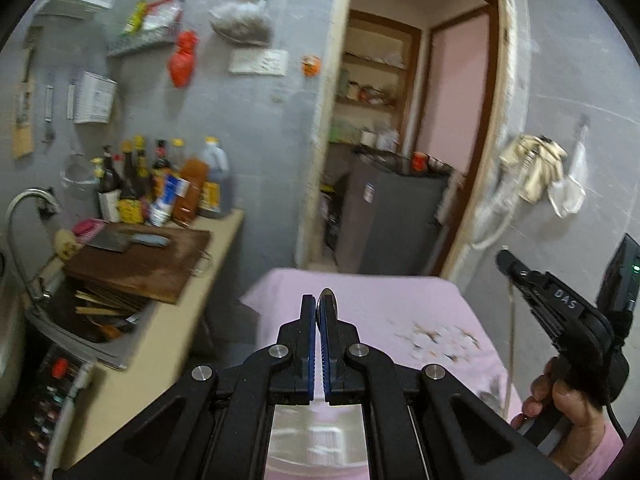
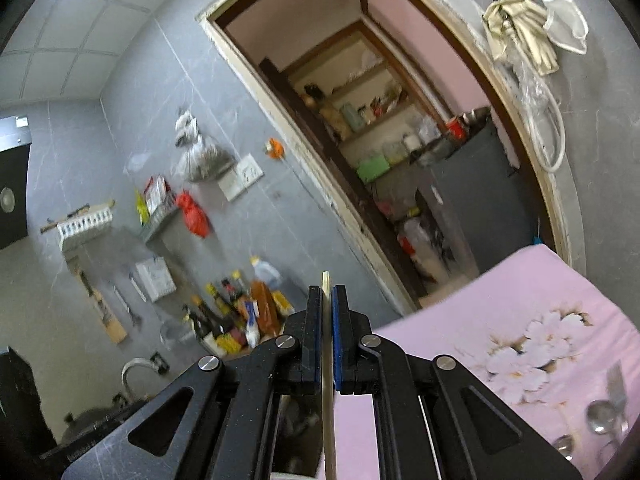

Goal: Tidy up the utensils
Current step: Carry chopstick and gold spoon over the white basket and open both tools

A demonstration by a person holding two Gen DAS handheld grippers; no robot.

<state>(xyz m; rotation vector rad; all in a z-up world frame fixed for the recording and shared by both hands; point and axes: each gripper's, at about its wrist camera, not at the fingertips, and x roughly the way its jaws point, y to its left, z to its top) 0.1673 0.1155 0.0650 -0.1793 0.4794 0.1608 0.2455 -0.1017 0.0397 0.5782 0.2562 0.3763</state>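
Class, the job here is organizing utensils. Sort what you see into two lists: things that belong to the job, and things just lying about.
Job:
left gripper, shut on a metal utensil
right gripper, shut on a chopstick
spoons on the pink cloth

Lying about:
sauce bottles
cutting board
cleaver
red bag
hanging rags

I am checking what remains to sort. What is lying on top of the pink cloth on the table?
On the pink cloth, the right wrist view shows metal spoons near its lower right edge. More utensils may be there, but the frame edge and the gripper bodies hide the near part.
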